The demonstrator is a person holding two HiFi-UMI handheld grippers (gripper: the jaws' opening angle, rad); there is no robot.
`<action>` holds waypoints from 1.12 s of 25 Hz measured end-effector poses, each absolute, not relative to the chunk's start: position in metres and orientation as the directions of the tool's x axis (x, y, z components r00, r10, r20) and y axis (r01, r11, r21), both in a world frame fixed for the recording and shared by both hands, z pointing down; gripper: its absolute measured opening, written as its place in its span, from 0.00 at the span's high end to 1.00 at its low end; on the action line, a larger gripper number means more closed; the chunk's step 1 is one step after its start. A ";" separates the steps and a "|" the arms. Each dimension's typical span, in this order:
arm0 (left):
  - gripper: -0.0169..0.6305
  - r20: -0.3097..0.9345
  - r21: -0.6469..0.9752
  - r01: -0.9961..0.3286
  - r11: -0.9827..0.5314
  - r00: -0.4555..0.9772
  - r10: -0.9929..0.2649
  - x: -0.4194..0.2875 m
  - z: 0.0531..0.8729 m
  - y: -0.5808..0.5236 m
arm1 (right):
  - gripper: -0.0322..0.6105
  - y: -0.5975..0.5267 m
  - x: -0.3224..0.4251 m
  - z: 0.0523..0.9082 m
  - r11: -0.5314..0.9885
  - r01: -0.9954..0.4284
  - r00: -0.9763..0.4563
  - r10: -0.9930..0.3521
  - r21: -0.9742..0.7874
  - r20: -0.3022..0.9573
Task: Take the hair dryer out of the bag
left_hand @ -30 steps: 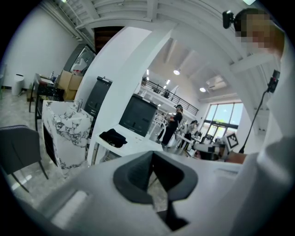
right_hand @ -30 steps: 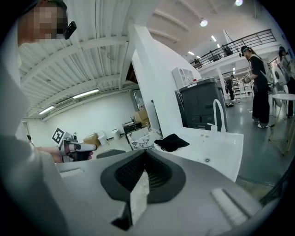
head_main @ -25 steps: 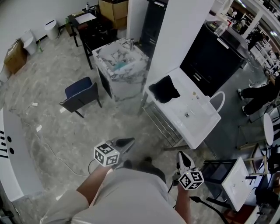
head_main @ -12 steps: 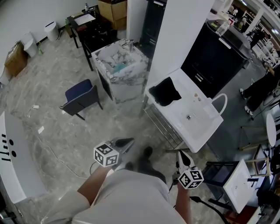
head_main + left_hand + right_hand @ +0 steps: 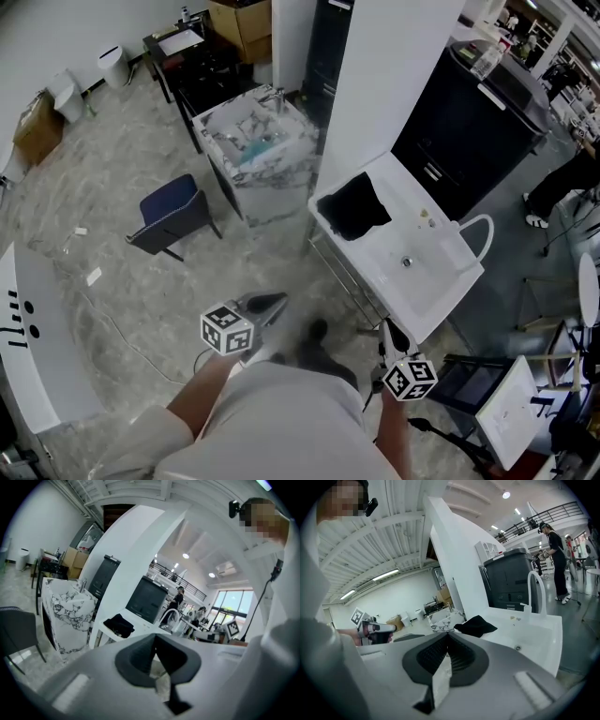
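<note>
The bag (image 5: 353, 208) is a soft, matt black thing, slumped and crumpled with loose, uneven edges. It lies on the far left corner of a smooth white desk (image 5: 441, 286) that has a shallow rectangular basin sunk into its top. Whether the hair dryer is inside it cannot be told. A slim white arched faucet (image 5: 530, 595) rises at the desk's right edge, well clear of the bag.

The bag is well apart from both sets of fingers, lying up ahead of them. The left gripper (image 5: 279, 302) hangs over the floor (image 5: 112, 234), grey and glossy with a marble look, short of the desk. Its dark fingers (image 5: 136, 660) are pressed together, nothing between them. The right gripper (image 5: 387, 324) is near the desk's closest corner. Its ribbed dark fingers (image 5: 426, 656) also meet, likewise empty.

Both grey grippers carry a cube with black-and-white square markers at the rear. Bare forearms hold them close on either side of the person's pale-clothed body. They point forward and slightly down toward the desk.

Beyond stand a white-and-grey veined cabinet (image 5: 253, 155), a dark blue chair (image 5: 173, 202), a plain white pillar (image 5: 394, 75) and a tall black unit (image 5: 469, 131).
</note>
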State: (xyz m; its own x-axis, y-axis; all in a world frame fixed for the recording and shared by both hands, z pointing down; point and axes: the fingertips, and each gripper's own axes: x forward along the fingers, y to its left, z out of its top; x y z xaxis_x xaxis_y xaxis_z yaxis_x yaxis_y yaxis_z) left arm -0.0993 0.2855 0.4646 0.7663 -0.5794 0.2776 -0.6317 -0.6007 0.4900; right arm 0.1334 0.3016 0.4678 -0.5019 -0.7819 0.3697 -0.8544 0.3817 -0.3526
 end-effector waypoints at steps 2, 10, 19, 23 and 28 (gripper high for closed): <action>0.97 0.274 0.497 -0.634 -0.592 0.762 -0.587 -0.096 0.464 0.270 | 0.94 0.283 0.138 0.470 0.386 -0.851 -0.507 -0.779 -0.356 0.369; 0.97 0.283 0.507 -0.661 -0.553 0.734 -0.618 -0.077 0.463 0.213 | 0.94 0.210 0.159 0.476 0.430 -0.822 -0.556 -0.748 -0.373 0.363; 0.97 0.313 0.516 -0.702 -0.491 0.688 -0.655 -0.049 0.475 0.156 | 0.94 0.145 0.174 0.499 0.494 -0.784 -0.619 -0.676 -0.377 0.401; 0.97 0.327 0.529 -0.714 -0.459 0.670 -0.666 -0.038 0.482 0.139 | 0.94 0.127 0.186 0.510 0.497 -0.776 -0.630 -0.642 -0.388 0.437; 0.97 0.345 0.536 -0.716 -0.449 0.670 -0.658 -0.022 0.495 0.123 | 0.94 0.111 0.199 0.523 0.491 -0.775 -0.632 -0.626 -0.398 0.457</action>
